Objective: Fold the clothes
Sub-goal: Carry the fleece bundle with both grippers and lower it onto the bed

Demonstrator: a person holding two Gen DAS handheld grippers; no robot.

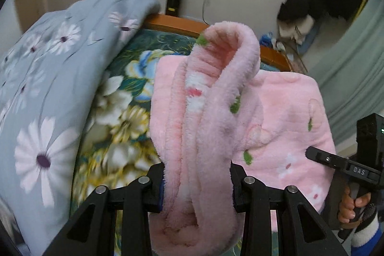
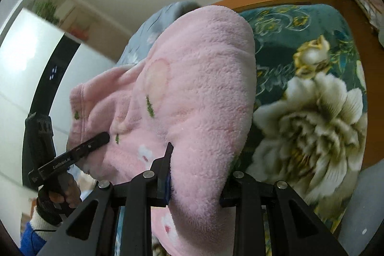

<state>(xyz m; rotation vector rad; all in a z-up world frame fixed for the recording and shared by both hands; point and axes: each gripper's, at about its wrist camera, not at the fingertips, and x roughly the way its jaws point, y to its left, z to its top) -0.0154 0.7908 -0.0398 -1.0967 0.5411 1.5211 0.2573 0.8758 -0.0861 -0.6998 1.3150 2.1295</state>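
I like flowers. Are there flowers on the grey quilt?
Yes, the grey quilt beside the pink garment is printed with big white daisies with dark centres.

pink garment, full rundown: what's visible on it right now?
The pink garment is thick, fluffy fleece, pale pink with small white flowers, green leaf marks and faint round patches. It is bunched and draped above the floral bedspread, not laid flat. The left gripper is clamped on a ribbed, rolled band of it that loops upward; the right gripper is clamped on a broad plush fold. What kind of garment it is cannot be told.
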